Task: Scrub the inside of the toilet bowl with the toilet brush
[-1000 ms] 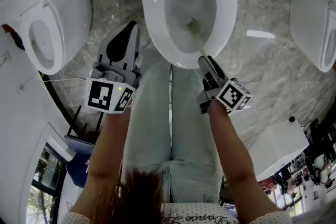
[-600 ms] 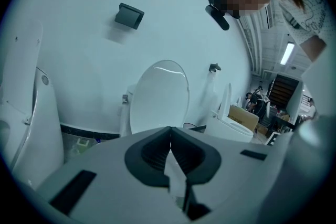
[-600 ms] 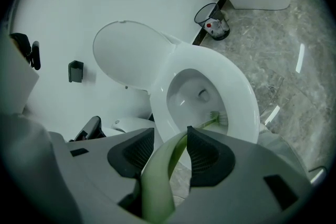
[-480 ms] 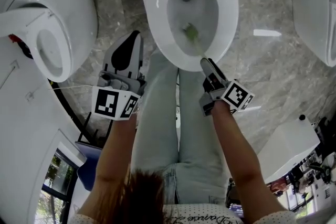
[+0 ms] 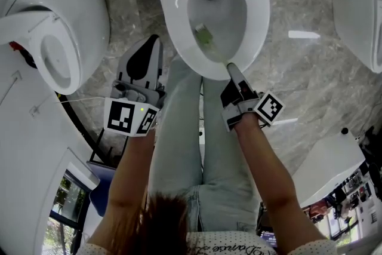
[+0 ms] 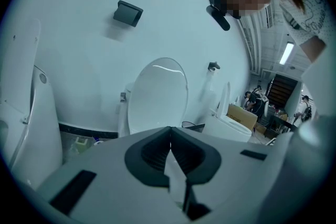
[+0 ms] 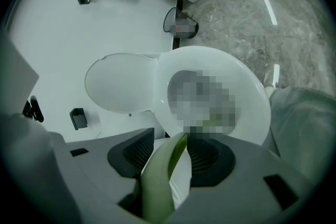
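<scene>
A white toilet [image 5: 173, 15] stands open at the top middle of the head view, its lid [image 7: 118, 84] raised. The green toilet brush [image 5: 205, 37] has its head inside the bowl, on the left side. Its green handle [image 7: 160, 181] runs back into my right gripper [image 5: 231, 68], which is shut on it just over the bowl's near rim. My left gripper [image 5: 142, 57] hangs left of the bowl over the floor, shut with nothing between its pads [image 6: 169, 152].
A second white toilet [image 5: 57, 27] stands at the left, a third [image 5: 358, 15] at the right edge. Grey marble floor [image 5: 304, 74] lies between them. The person's legs in light jeans [image 5: 197, 146] stand right before the bowl. A white box [image 5: 325, 167] sits lower right.
The brush head has swept from the bowl's right side across to its left side. My right gripper has tilted slightly left with it. The left gripper has barely moved.
</scene>
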Tool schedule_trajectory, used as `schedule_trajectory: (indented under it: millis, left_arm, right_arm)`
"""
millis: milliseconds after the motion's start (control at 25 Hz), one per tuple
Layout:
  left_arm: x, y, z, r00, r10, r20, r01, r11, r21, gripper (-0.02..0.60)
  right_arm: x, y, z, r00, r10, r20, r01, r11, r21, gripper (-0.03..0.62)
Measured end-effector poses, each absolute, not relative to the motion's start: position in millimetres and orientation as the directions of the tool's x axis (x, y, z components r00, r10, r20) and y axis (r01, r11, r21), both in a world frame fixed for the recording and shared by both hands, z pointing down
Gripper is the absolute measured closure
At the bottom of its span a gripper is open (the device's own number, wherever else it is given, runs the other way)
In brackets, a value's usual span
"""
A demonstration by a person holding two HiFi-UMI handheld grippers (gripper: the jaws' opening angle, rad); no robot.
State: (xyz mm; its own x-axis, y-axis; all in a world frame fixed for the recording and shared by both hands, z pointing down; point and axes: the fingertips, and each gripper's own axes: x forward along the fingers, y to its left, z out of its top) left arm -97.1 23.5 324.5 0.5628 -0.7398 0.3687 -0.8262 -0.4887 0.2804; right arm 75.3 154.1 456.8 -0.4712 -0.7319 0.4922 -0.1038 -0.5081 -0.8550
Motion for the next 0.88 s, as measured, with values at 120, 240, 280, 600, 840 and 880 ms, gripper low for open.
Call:
schedule_trajectory:
  millis: [120, 240, 280, 600, 840, 880]
  left_arm:
    - [-96.4, 22.1, 325.2, 0.566, -0.738, 0.368, -0.824, -0.492, 0.281, 0.577]
    - [-95.7, 21.8, 326.4, 0.571, -0.734, 0.368, -0.821, -0.498, 0.280, 0.577]
    - [-95.1, 21.5, 326.9, 0.572, -0.733, 0.368, -0.820, -0.499, 0.280, 0.577]
    - [-92.4, 22.8, 328.5, 0.585, -0.720, 0.373, -0.811, -0.518, 0.273, 0.577]
    - [-93.7, 20.3, 331.1, 0.585, -0.720, 0.373, -0.811, -0.516, 0.274, 0.577]
    - [-93.7, 19.7, 331.4, 0.584, -0.721, 0.373, -0.812, -0.516, 0.273, 0.577]
  right_arm:
    - [72.0, 152.0, 456.2, -0.462, -0.746, 0.481, -0.061, -0.514, -0.856, 0.408]
    - [69.7, 150.3, 456.8, -0.452, -0.759, 0.469, -0.021, -0.517, -0.856, 0.408]
    - [68.3, 148.7, 456.3, -0.453, -0.764, 0.460, -0.005, -0.513, -0.858, 0.408]
    - [61.8, 134.5, 460.3, -0.451, -0.801, 0.393, 0.092, -0.479, -0.873, 0.407]
    - [62.9, 115.1, 469.4, -0.432, -0.832, 0.348, 0.169, -0.454, -0.875, 0.407]
    - [62.9, 111.6, 470.5, -0.430, -0.838, 0.337, 0.180, -0.445, -0.877, 0.407]
